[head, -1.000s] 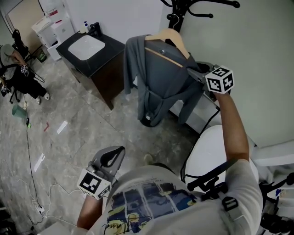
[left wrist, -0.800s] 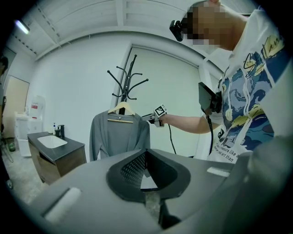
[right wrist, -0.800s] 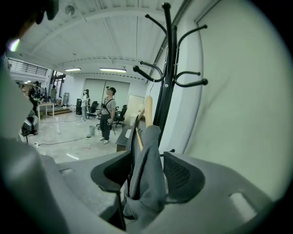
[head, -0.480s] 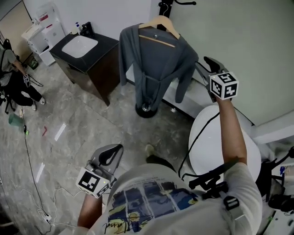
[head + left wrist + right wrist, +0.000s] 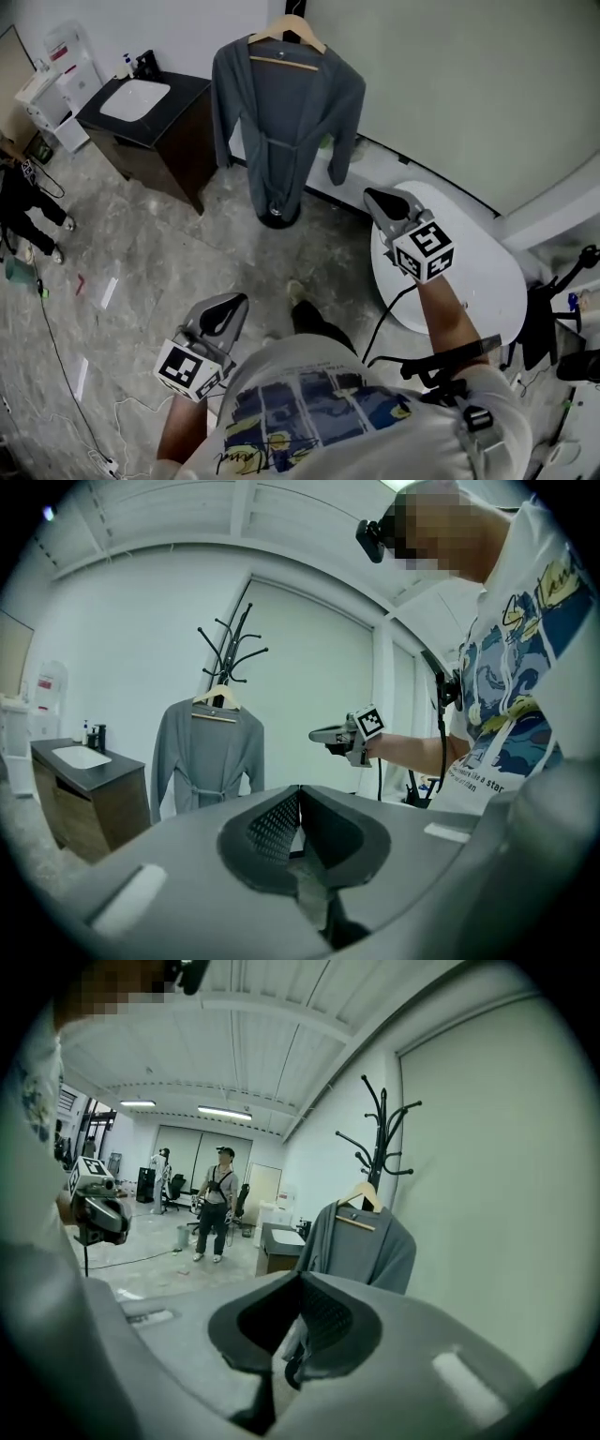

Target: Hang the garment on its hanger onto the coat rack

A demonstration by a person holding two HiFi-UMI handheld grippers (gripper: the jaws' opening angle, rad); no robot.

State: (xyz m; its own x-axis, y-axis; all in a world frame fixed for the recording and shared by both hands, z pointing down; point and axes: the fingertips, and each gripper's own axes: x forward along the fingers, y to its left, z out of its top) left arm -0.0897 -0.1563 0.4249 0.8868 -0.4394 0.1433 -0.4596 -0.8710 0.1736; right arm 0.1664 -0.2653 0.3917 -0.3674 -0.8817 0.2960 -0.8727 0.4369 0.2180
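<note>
Looks done. Hung on rack at 12 o'clock: robe on hanger. Left tool at 7 o'clock, right tool at 3 o'clock: both pinched closed, holding nothing, well away from robe. Nothing left to do, probably.

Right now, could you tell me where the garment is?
Head view, top centre: the garment hangs by its hanger on the coat rack, right of the sink cabinet.

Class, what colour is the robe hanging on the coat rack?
The robe is plain grey, seen best in the head view.
</note>
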